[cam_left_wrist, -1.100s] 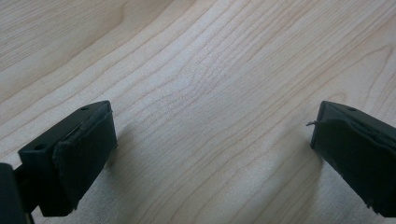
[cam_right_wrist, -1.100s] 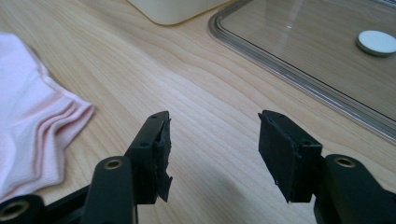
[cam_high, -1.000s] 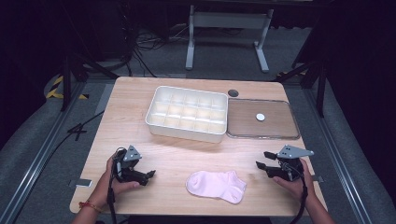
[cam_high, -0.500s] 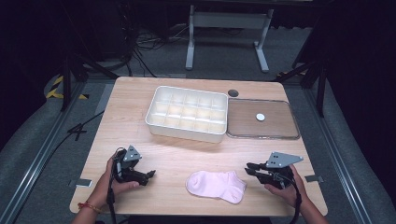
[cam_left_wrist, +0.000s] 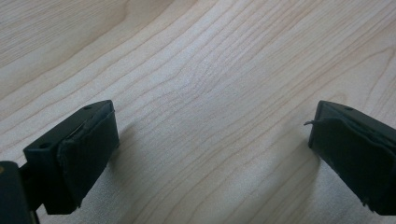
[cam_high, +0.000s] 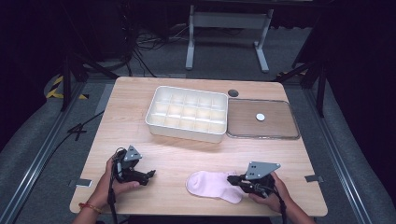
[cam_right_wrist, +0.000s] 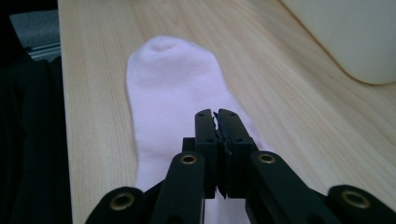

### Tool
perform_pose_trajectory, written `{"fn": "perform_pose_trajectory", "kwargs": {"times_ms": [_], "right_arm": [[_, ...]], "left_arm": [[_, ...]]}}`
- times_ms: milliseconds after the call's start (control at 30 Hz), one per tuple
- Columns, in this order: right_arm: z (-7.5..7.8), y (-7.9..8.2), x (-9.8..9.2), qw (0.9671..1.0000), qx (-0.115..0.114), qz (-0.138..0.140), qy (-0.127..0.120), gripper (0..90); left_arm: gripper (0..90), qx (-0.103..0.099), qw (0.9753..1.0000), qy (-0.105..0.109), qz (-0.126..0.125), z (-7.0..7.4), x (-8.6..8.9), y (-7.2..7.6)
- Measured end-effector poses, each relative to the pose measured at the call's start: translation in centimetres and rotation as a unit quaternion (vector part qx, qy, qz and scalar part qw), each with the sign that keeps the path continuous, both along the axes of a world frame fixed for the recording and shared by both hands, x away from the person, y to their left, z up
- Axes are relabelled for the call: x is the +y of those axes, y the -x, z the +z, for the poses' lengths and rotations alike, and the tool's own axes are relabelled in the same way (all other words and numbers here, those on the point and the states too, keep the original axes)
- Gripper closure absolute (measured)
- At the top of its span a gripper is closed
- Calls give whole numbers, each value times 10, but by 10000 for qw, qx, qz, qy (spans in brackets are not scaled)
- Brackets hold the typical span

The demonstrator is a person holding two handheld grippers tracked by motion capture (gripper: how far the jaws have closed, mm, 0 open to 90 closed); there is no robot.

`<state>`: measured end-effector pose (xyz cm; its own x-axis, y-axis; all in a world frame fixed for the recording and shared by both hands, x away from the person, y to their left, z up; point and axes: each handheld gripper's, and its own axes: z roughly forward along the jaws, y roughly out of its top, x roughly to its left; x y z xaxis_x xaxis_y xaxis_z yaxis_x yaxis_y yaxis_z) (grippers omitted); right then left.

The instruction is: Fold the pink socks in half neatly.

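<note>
While the left claw gapes empty, the right claw, jaws pressed together, sits over the pink sock.

Overhead light falls evenly on the tabletop; surrounding floor is dim, near black. Soft shadows sit beside the left tongs. Right gripper view blurs toward the white bin.

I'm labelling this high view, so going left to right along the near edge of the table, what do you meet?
Left tool → pink sock → right tool, whose tip reaches over the sock's right end.
</note>
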<state>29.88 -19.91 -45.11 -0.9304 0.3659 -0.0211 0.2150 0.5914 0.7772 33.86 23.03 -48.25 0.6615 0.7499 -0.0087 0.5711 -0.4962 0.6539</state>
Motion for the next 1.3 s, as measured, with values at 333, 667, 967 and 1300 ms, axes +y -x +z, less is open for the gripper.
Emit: {"fn": "perform_pose_trajectory", "kwargs": {"times_ms": [333,667,967,1300], "right_arm": [[-10,1,19,9996,127,222,143,892],[-22,-6,25,9989,224,110,406,892],[-24,-12,36,9992,185,20,365,897],[-24,-17,43,9989,148,-35,449,897]], "left_arm": [[39,-12,10000,-24,-41,1,0,0],[187,-4,9999,95,-137,5,-2,2],[262,45,9941,768,-764,19,-50,11],[305,205,9870,721,-1425,19,-117,17]]}}
